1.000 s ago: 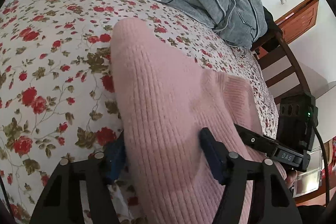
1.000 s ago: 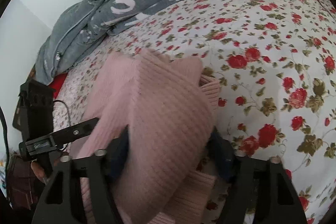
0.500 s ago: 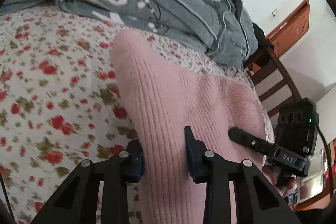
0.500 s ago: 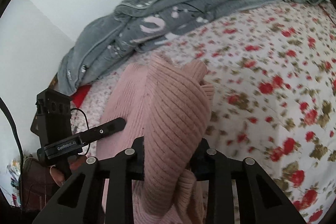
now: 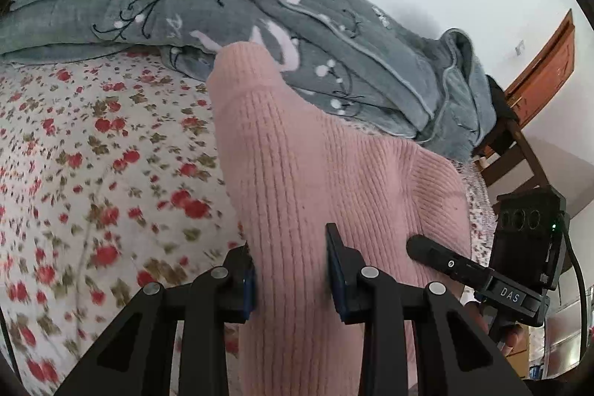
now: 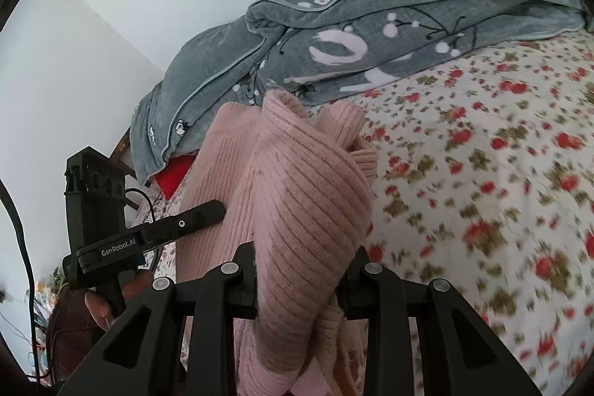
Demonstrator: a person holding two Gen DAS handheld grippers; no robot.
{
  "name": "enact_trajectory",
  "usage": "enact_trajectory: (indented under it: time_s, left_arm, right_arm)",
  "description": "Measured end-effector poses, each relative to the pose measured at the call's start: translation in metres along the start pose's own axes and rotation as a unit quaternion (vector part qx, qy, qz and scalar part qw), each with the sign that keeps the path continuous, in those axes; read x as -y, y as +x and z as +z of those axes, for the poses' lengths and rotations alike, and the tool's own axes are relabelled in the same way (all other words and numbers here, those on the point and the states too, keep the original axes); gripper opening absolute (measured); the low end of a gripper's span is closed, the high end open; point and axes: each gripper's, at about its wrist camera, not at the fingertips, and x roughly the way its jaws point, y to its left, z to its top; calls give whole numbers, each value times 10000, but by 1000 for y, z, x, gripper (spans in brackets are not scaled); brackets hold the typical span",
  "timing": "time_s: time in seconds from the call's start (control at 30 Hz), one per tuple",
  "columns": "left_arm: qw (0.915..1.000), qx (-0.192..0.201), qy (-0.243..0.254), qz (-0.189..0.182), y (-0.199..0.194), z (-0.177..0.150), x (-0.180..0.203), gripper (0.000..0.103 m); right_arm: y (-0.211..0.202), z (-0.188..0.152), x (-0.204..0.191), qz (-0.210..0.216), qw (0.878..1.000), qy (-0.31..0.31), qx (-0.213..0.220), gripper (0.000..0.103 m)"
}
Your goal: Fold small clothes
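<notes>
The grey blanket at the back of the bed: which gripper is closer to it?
Cannot tell. The left gripper and right gripper each clamp the pink sweater, well short of the grey blanket bunched behind it.

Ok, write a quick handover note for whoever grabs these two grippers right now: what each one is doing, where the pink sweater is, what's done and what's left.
Left gripper: shut on a bunched edge of the pink ribbed knit sweater.
Right gripper: shut on another bunched part of the same sweater.
Sweater: gathered between both grippers and held up over the white bedsheet with red flowers; the crumpled grey quilt lies beyond it.
Done: both grips taken, sweater raised.
Left: no neat fold shows yet. Probably lay it flat on the sheet, fold it, release.
</notes>
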Motion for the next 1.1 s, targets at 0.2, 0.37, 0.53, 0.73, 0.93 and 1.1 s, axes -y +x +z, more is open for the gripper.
enact_trajectory:
  time_s: [0.2,0.37,0.53,0.73,0.93,1.1]
  left_arm:
    - [9989,-343,-165,267,55,5,-23,32]
    - [9981,-390,-439,166,73,1,-42,44]
    - [9980,-359,-436,274,64,-5,-45,59]
    - [9974,-99,-576,421,28,-17,-50,64]
    - [9963,104,-619,580,-8,-32,-48,64]
    - [9955,225,-594,699,-32,-51,-53,66]
  right_arm:
    - [49,11,31,-586,9976,-41,-358,29]
    - [68,9,55,-835,9955,22,-450,39]
    - [52,12,45,-1283,9912,-208,-250,48]
    - [2,-9,-9,-1983,9729,-1066,534,48]
    - [5,-50,-59,-2197,9489,-2107,834,23]
    - [35,-82,-36,-2873,9262,-2368,598,12]
